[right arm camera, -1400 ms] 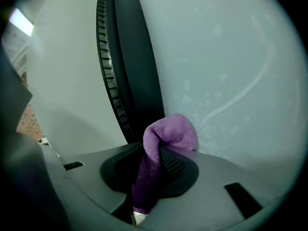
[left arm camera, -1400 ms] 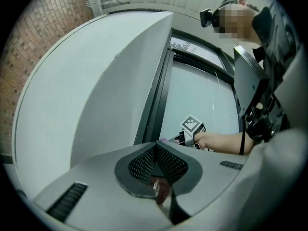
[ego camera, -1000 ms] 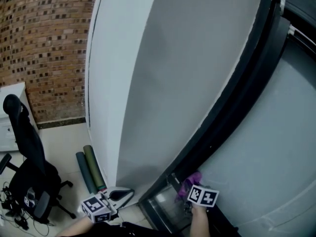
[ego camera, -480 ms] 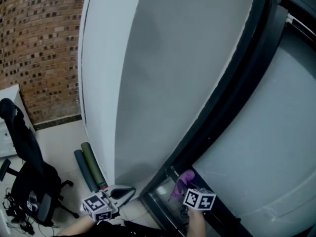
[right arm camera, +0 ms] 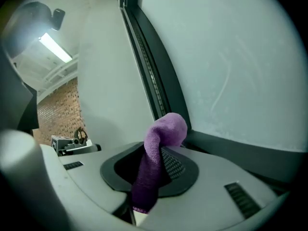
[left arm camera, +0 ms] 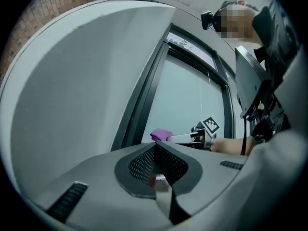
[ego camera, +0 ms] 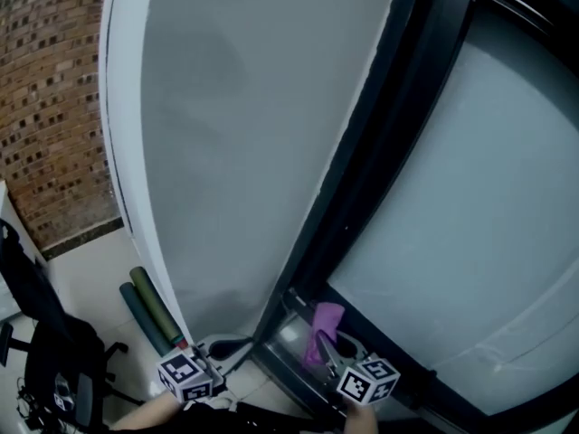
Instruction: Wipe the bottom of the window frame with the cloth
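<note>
Cloth point(ego camera: 322, 331), purple, is clamped in the right gripper point(ego camera: 327, 349). Its jaws are closed onto the fabric in the right gripper view, where a bunched end point(right arm camera: 166, 129) sticks out past the tips and the rest hangs down between the pads. In the head view the cloth sits low at the bottom of the window frame point(ego camera: 366, 197), close to the lower left corner where the dark upright meets the bottom rail point(ego camera: 288, 362). It is over the rail, but contact can't be confirmed from any view. The frosted glass pane point(ego camera: 470, 197) is just right of and above the cloth. The left gripper point(ego camera: 233, 345) has its jaws pressed together with nothing between them. It is held off to the left of the frame, low by the foot of the white wall panel point(ego camera: 244, 134), apart from the right gripper. The left gripper view looks across at the cloth point(left arm camera: 161, 134) and the right gripper point(left arm camera: 185, 138) against the glass. On the floor left of the panel are two rolled mats point(ego camera: 149, 310) and a black office chair point(ego camera: 45, 333), with a brick wall point(ego camera: 45, 107) behind.
</note>
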`<state>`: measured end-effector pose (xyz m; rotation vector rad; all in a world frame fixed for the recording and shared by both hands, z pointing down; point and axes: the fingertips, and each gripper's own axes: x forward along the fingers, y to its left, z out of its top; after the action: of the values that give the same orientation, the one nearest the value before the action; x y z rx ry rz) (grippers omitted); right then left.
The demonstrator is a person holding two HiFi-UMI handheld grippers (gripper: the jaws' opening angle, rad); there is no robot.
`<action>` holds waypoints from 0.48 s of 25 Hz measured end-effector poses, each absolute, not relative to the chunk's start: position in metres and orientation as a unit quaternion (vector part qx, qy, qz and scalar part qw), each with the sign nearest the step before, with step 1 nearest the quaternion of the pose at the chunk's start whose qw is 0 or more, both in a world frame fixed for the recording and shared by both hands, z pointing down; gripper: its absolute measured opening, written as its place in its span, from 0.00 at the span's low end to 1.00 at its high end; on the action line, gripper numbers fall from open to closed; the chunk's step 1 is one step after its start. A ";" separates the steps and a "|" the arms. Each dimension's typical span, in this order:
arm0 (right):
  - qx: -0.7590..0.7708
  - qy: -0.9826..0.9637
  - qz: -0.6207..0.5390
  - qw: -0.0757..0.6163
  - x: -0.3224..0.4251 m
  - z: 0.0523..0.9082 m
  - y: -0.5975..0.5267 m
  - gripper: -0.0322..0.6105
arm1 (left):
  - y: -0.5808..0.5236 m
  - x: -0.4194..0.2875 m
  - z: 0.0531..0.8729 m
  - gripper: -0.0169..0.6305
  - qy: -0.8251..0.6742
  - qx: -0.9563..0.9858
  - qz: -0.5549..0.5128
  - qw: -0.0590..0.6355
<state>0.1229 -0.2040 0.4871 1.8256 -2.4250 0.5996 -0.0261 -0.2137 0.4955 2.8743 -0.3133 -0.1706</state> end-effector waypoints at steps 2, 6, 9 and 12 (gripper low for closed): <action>0.600 -0.787 0.145 -0.004 0.126 0.468 -0.190 0.18 | -0.212 -0.017 0.493 0.03 -0.096 0.987 -0.059 0.117; 0.625 -0.777 0.067 -0.028 0.129 0.448 -0.162 0.18 | -0.209 0.000 0.487 0.03 -0.072 0.989 -0.073 0.104; 0.657 -0.752 0.035 -0.033 0.141 0.448 -0.144 0.18 | -0.207 0.009 0.482 0.03 -0.057 0.990 -0.070 0.105; 0.677 -0.734 0.032 -0.049 0.152 0.447 -0.128 0.18 | -0.209 0.014 0.481 0.03 -0.049 0.990 -0.073 0.111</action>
<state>0.1518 -0.1281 0.4468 2.1950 -2.3796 0.1027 0.0145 -0.2087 0.4813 2.9085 -0.1439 -0.2136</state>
